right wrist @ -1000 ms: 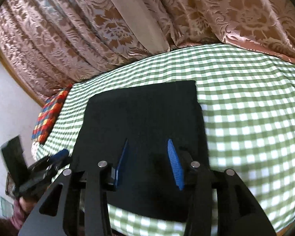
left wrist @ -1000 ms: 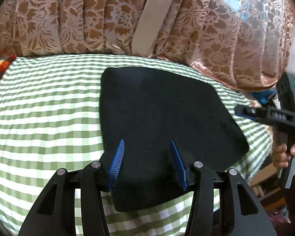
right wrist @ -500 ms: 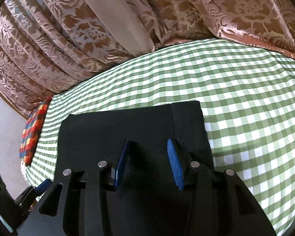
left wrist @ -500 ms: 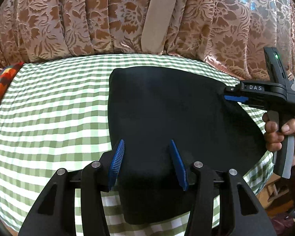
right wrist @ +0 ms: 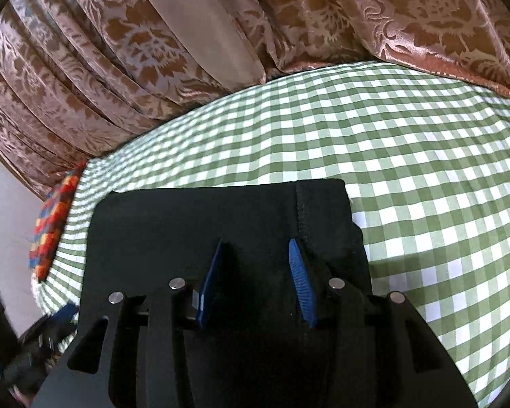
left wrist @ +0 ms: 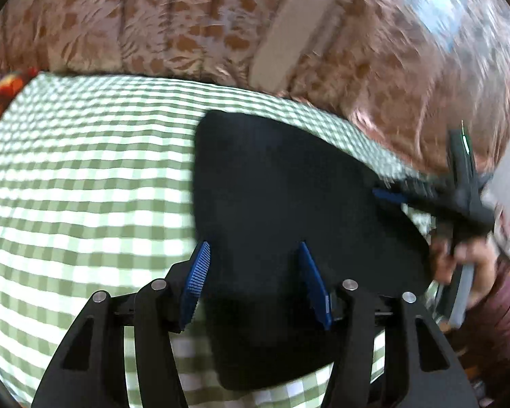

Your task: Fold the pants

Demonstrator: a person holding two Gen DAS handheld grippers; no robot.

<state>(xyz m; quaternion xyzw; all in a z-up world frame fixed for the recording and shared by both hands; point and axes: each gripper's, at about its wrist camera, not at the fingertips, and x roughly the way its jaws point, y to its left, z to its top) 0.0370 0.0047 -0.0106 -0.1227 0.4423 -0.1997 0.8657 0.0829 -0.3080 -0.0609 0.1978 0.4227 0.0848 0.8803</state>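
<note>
Left wrist view: the black pants (left wrist: 289, 210) are seen folded at frame centre on the checked cloth (left wrist: 85, 183); the left gripper (left wrist: 255, 272), just widened, is held released above them.

Right wrist view: the right gripper (right wrist: 255, 272) is parted, nothing clamped; a careless pinch could drag the fold apart.

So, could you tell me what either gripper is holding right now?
Nothing: the left gripper and right gripper both hover open over the black pants.

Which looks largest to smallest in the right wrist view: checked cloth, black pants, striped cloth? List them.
1. Checked cloth
2. Black pants, though nearness to the camera enlarges them
3. Striped cloth, only partly in view
</note>
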